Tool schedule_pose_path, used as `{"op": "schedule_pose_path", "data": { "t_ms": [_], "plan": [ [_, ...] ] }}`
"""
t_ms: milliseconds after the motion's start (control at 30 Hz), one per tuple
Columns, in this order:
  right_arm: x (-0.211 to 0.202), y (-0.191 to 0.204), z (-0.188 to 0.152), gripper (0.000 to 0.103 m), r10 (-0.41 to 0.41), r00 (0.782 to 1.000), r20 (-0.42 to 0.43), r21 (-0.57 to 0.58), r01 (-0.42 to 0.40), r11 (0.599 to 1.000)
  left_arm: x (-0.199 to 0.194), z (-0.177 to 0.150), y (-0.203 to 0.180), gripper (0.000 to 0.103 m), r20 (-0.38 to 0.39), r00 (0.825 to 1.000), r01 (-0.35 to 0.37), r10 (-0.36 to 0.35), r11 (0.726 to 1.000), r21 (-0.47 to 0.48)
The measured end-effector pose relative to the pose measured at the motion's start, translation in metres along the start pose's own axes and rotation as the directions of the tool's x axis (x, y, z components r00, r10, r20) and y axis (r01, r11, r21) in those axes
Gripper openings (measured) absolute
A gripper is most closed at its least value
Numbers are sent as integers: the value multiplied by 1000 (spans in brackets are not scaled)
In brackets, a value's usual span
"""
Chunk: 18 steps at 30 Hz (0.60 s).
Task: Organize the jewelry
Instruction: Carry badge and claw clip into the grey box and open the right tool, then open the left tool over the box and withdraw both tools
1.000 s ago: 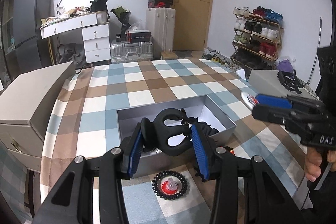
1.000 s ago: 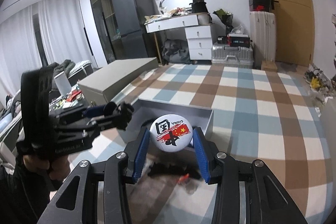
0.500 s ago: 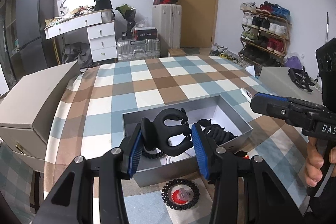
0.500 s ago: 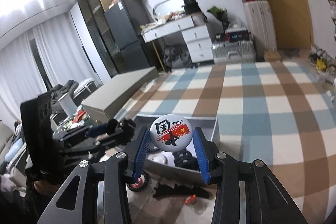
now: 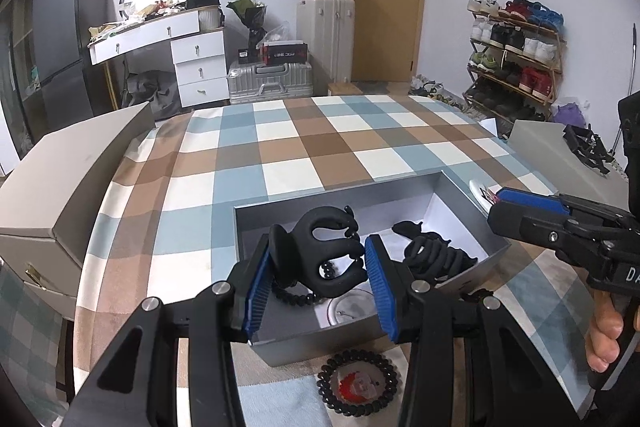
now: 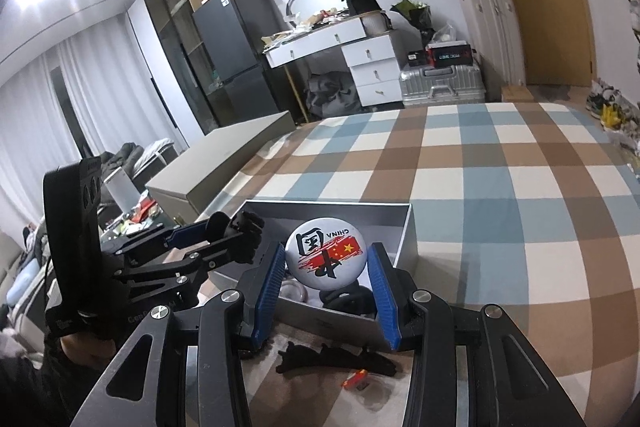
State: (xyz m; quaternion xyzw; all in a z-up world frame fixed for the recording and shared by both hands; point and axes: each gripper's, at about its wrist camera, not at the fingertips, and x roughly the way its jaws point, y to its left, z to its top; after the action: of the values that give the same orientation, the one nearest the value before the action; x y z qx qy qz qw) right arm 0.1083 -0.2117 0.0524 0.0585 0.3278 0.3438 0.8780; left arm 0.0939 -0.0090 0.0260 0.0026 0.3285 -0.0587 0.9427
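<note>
black claw clip pinched in the left tongs over the grey box, round China badge clamped by the right tongs, beaded bracelet left on the checked desk

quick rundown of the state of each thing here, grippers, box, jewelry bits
left hand-held gripper: shut on black claw clip, held above the box
right hand-held gripper: shut on round china badge, held above the box
grey box: open, no lid on
black bead bracelet: on the checked cloth, outside the box
black hair tie: lying in the box
</note>
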Motion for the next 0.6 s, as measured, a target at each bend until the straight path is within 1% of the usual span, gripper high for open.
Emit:
{"op": "schedule_pose_path", "data": {
  "t_ms": [100,233,300,467,533,567,600],
  "plan": [
    [2,0,-1,42,-7,1000,6,0,7,1000,4,1,3,39,-6,1000,-4,4,1000,-13],
    [5,-2,-1,44,10,1000,21,22,-10,1000,8,1,8,39,-13,1000,-10,9,1000,-23],
    [2,-3,-2,55,9,999,43,25,-10,1000,8,1,10,39,-18,1000,-6,5,999,-32],
    [-6,-8,0,63,-24,998,49,39,22,999,8,1,9,39,-27,1000,1,-2,999,-38],
    [-10,-10,1,68,-40,998,55,44,38,998,7,1,8,40,-33,999,8,-9,999,-35],
    [-13,-12,1,74,-52,997,59,46,49,998,7,1,8,42,-37,999,10,-11,999,-34],
    [-15,-13,0,82,-67,996,65,45,64,997,6,1,7,51,-41,999,10,-11,999,-35]
  ]
}}
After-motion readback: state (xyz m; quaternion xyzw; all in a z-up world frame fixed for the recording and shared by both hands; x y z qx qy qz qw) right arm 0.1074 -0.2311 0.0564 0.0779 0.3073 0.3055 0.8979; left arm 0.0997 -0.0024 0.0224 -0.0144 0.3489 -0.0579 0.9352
